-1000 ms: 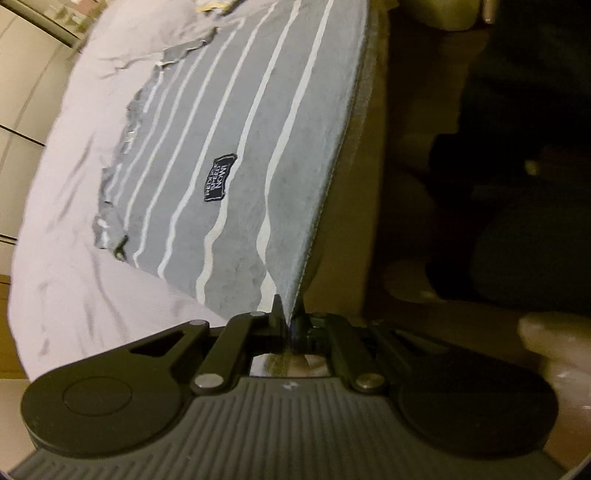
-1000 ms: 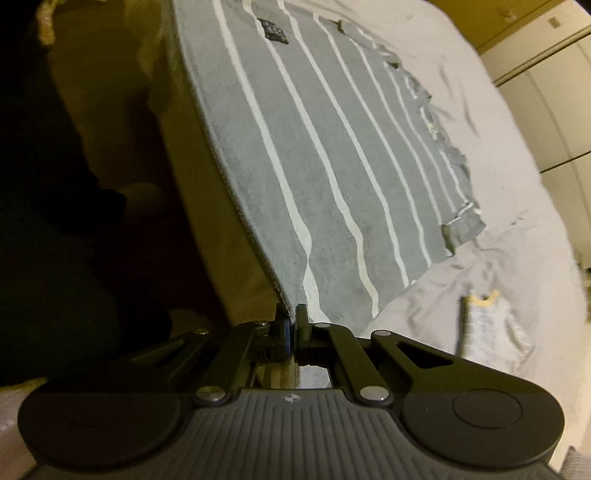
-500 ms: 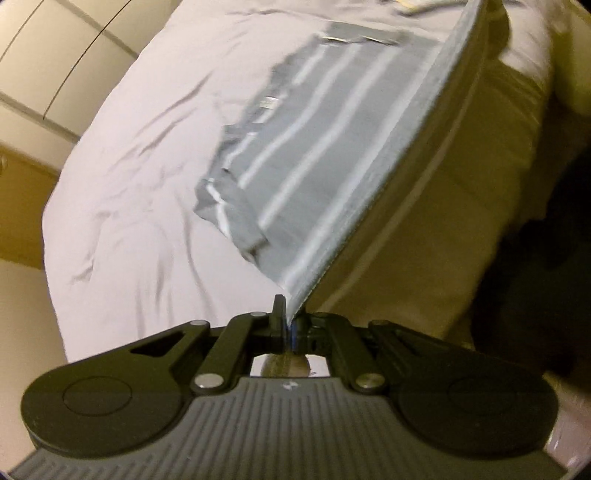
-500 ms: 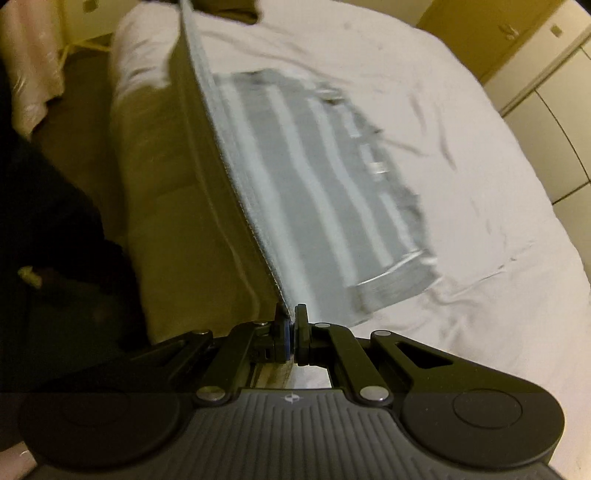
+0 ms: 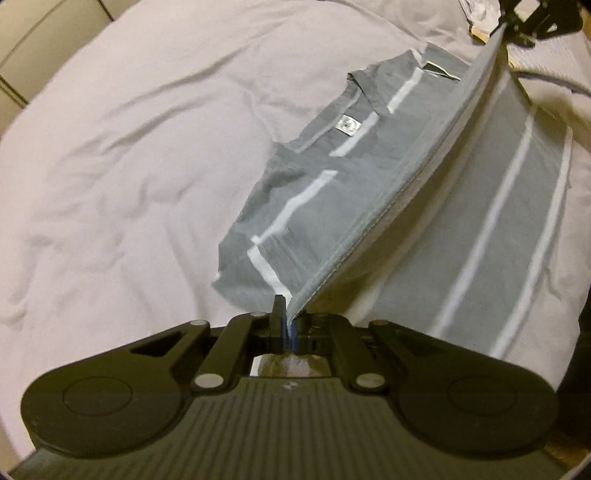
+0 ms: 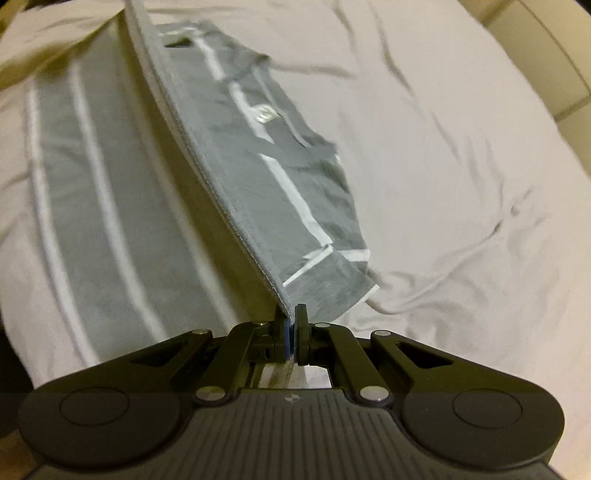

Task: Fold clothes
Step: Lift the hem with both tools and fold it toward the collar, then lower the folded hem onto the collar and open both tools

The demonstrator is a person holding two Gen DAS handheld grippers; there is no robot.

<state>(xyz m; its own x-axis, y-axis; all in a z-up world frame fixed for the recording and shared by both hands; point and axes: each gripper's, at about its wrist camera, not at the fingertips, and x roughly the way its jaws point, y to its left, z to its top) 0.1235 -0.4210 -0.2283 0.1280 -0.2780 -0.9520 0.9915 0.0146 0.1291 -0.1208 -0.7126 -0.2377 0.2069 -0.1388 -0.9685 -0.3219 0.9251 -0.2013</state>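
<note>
A grey T-shirt with white stripes lies on a white bed, its bottom hem lifted and carried over the body toward the collar. My left gripper is shut on one hem corner. My right gripper is shut on the other hem corner of the T-shirt. The hem stretches taut between the two grippers, and the right gripper shows at the top right of the left wrist view. The collar label faces up beyond the raised hem. The lower half of the shirt rests flat under the lifted part.
The white bedsheet is wrinkled and spreads wide beyond the shirt, also seen as the bedsheet in the right wrist view. A small crumpled cloth lies at the far edge. Cupboard doors stand past the bed.
Both grippers have swung up from beside the bed and moved over the mattress, carrying the hem forward over the shirt. The collar and its label have come into view.
</note>
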